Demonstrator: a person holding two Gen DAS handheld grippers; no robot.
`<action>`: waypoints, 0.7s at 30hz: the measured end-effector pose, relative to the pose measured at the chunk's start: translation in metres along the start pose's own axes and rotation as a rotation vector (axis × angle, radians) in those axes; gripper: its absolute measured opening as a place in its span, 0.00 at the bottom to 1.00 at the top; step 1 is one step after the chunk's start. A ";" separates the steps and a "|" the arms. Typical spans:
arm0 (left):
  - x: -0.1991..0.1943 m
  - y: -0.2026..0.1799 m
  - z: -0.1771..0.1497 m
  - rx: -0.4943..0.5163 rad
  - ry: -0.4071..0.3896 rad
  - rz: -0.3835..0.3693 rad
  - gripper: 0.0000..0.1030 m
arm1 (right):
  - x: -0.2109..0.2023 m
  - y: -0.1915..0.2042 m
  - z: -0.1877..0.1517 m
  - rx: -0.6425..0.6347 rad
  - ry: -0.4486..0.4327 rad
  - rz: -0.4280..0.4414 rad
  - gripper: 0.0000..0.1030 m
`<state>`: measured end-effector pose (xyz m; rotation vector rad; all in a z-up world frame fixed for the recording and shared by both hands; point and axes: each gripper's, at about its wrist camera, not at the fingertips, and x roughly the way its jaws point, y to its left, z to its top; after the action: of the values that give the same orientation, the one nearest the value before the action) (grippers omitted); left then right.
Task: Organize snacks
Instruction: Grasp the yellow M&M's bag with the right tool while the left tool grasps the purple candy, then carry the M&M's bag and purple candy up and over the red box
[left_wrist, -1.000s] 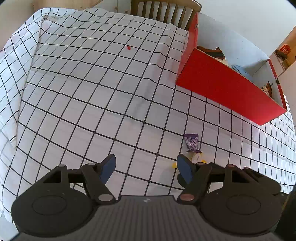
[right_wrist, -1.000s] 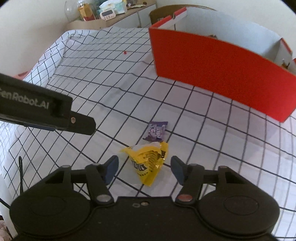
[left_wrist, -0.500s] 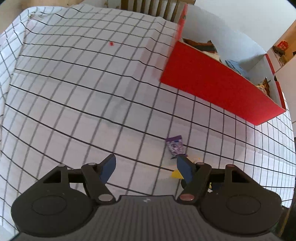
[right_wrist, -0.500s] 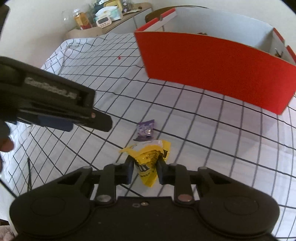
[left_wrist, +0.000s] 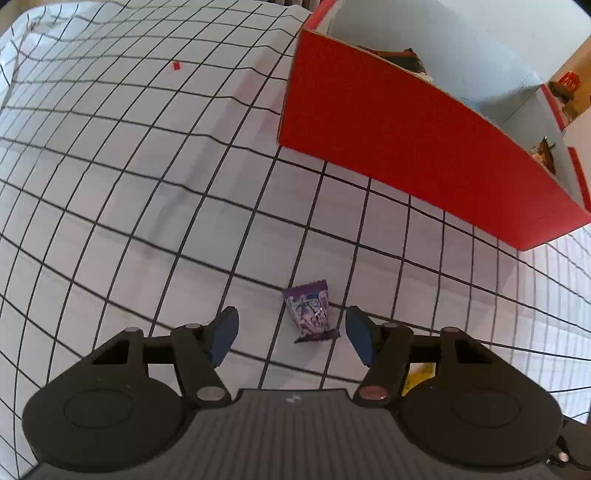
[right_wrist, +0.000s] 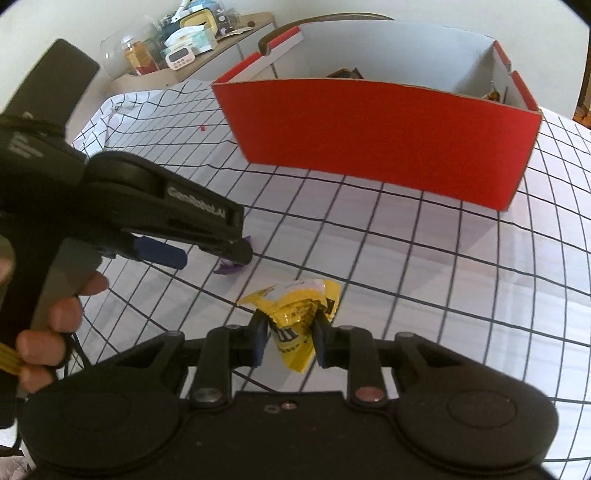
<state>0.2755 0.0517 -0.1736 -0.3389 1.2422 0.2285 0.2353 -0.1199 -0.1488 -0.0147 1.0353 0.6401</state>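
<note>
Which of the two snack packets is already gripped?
The yellow packet: the right gripper is shut on it. The purple packet lies free on the checked cloth, between the open left gripper fingers.

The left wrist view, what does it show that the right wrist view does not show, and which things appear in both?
Only the left wrist view shows the whole purple packet lying flat between the open fingers of the left gripper, untouched; its jaws have just been closing.

Only the right wrist view shows the right gripper shut on the yellow packet, the person's hand holding the left gripper, and a shelf with clutter behind.

Both show the red box and the checked cloth.
</note>
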 end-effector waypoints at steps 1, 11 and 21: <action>0.002 -0.002 0.000 0.005 -0.001 0.002 0.57 | 0.000 -0.001 0.000 -0.002 0.000 -0.003 0.23; 0.002 -0.011 -0.002 0.050 -0.037 0.038 0.23 | -0.002 -0.008 0.000 0.007 0.000 -0.009 0.23; -0.007 -0.003 -0.009 0.044 -0.053 -0.001 0.20 | -0.009 -0.006 0.000 0.029 -0.013 -0.031 0.23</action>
<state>0.2667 0.0462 -0.1692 -0.2938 1.1930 0.2077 0.2348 -0.1288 -0.1436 -0.0014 1.0298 0.5960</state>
